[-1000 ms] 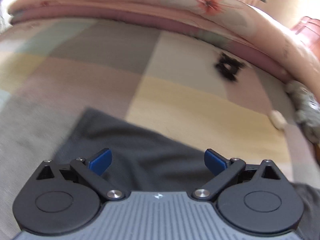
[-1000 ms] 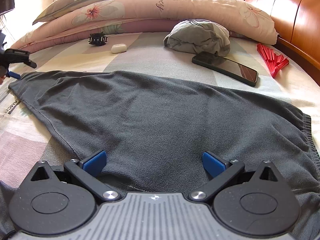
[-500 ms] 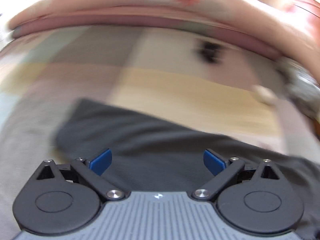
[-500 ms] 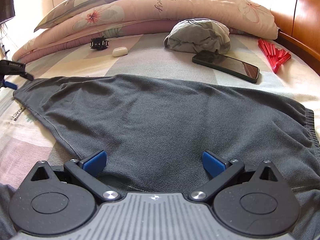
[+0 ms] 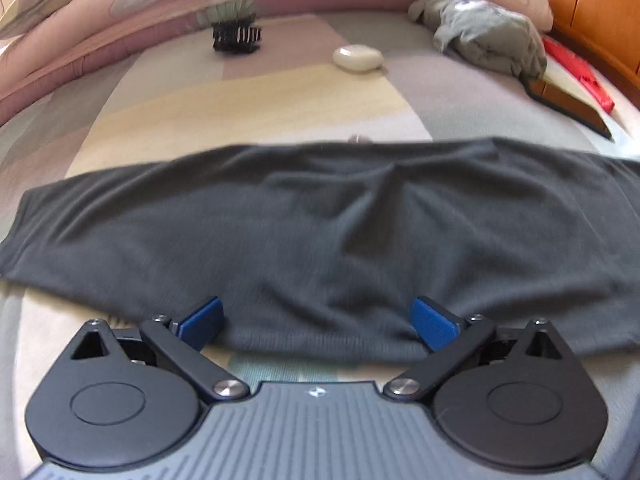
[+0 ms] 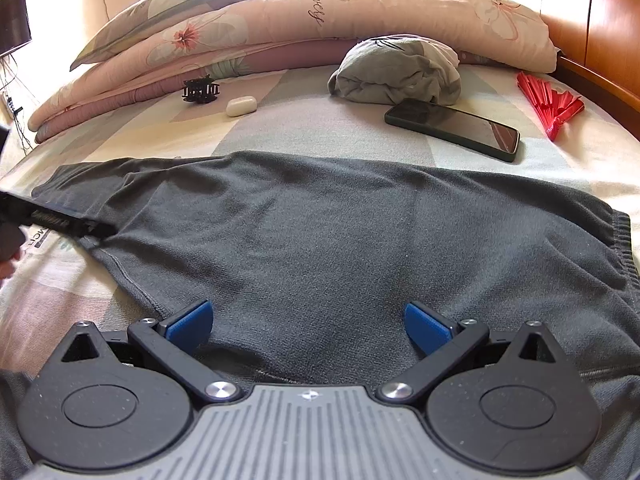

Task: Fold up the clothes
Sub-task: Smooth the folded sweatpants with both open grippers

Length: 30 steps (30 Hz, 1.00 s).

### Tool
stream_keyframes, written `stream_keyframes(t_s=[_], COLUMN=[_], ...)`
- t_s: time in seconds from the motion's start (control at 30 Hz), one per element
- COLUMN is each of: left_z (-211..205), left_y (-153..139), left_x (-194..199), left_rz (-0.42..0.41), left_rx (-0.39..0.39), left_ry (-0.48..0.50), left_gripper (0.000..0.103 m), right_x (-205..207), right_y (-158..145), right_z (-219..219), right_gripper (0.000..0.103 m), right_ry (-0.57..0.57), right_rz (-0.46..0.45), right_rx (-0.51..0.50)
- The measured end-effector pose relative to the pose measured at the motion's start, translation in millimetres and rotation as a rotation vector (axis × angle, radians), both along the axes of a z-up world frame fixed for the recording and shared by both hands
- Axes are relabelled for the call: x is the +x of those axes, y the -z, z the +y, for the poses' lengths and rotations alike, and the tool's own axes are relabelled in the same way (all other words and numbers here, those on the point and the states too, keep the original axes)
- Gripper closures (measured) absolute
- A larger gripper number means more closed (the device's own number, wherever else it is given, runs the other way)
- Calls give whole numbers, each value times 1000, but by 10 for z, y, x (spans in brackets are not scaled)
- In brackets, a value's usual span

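A pair of dark grey trousers (image 6: 340,240) lies spread flat on the patchwork bed cover, its elastic waistband (image 6: 622,240) at the right. In the left wrist view one trouser leg (image 5: 304,236) stretches across the frame. My left gripper (image 5: 316,320) is open and empty at the near edge of that leg. It also shows in the right wrist view (image 6: 60,222) at the far left, by the leg's end. My right gripper (image 6: 308,324) is open and empty, low over the trousers' near part.
A crumpled grey-green garment (image 6: 396,76), a black phone (image 6: 452,128), a red folding fan (image 6: 552,100), a white earbud case (image 6: 240,106) and a black hair claw (image 6: 200,90) lie behind the trousers. Folded floral quilts (image 6: 320,20) and a wooden headboard (image 6: 592,20) bound the bed.
My left gripper has swung to the right and drawn back, so the whole trouser leg now lies before it. The right gripper has barely moved. Both stay open.
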<state>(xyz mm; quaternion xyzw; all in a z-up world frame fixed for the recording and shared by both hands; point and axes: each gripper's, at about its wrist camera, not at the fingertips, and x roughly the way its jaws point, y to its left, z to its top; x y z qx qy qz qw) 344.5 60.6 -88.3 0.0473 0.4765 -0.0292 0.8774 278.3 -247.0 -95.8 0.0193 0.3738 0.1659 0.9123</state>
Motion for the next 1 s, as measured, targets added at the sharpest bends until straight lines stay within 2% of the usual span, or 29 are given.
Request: stream_keyframes(t_s=[0.1, 0.17, 0.27, 0.43, 0.53, 0.7, 0.77, 0.83, 0.87, 0.93, 1.0], left_z=[-151, -299, -488, -579, -634, -803, -948, -1068, -1115, -1098, -1083], left_y=[-147, -141, -15, -103, -155, -197, -106, 87, 140, 124, -13], left_x=[21, 76, 103, 11, -44, -54, -13, -22, -111, -212, -185], left_rz=[-71, -94, -74, -81, -85, -112, -106, -21, -43, -23, -3], left_rx=[-59, -82, -69, -80, -87, -122, -146, -125, -97, -109, -136], left_ry=[61, 91, 121, 139, 149, 178, 206, 215, 231, 239, 236], left_gripper=[5, 5, 5, 3, 7, 6, 6, 6, 5, 5, 6], right_x=[2, 9, 11, -3, -8, -43, -48, -48, -48, -49, -40], right_y=[-14, -22, -40, -73, -93, -195, -230, -259, -272, -296, -294], right_z=[-15, -31, -52, -72, -91, -207, -274, -354, -405, -508, -631], right_gripper=[0, 0, 0, 0, 0, 0, 0, 0, 0, 0, 0], right_ry=[5, 11, 15, -14, -27, -5, 15, 34, 49, 81, 125], right_rz=[7, 14, 27, 50, 57, 34, 24, 15, 10, -1, -10], right_rx=[12, 27, 46, 58, 70, 96, 104, 104, 95, 75, 61])
